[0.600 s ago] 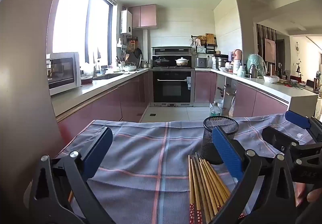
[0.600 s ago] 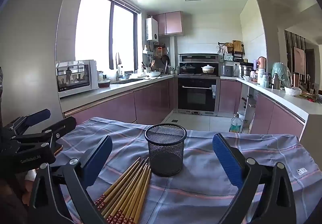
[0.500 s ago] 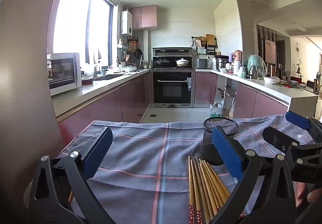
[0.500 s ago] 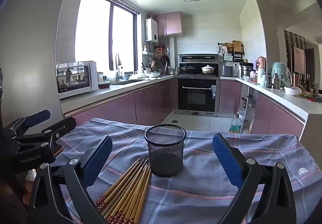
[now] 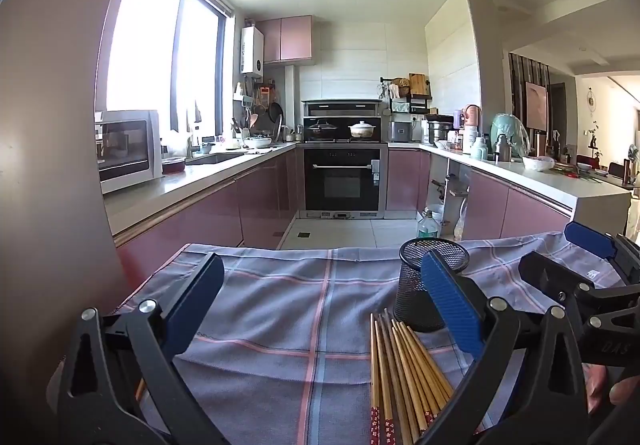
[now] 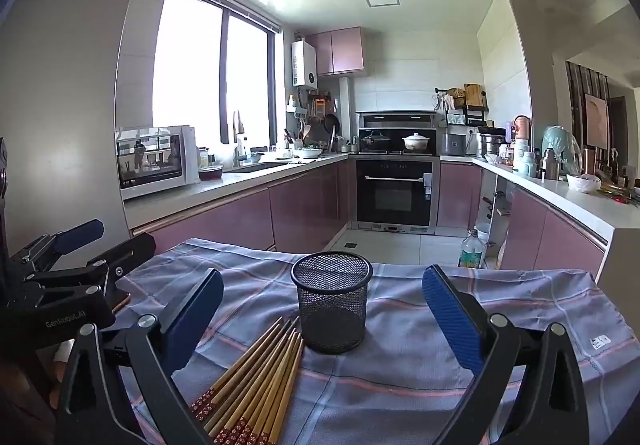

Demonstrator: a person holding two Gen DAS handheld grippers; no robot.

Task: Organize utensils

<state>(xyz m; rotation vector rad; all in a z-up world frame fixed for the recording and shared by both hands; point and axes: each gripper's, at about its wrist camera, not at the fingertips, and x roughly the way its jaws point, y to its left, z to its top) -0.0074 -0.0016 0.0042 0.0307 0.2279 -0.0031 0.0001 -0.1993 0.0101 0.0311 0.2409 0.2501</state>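
Several wooden chopsticks with red patterned ends (image 6: 256, 381) lie in a bundle on a grey plaid cloth (image 6: 400, 365), just in front of an upright, empty black mesh cup (image 6: 331, 301). My right gripper (image 6: 323, 309) is open and empty, its blue pads either side of the cup and above the bundle. My left gripper (image 5: 320, 305) is open and empty over bare cloth, left of the chopsticks (image 5: 400, 369) and the cup (image 5: 420, 285). Each gripper shows at the edge of the other's view.
The cloth (image 5: 280, 325) covers a table whose far edge drops to a tiled kitchen floor (image 5: 340, 233). Pink cabinets (image 6: 280, 213) and counters, a microwave (image 6: 156, 161) and an oven (image 6: 394, 189) stand beyond.
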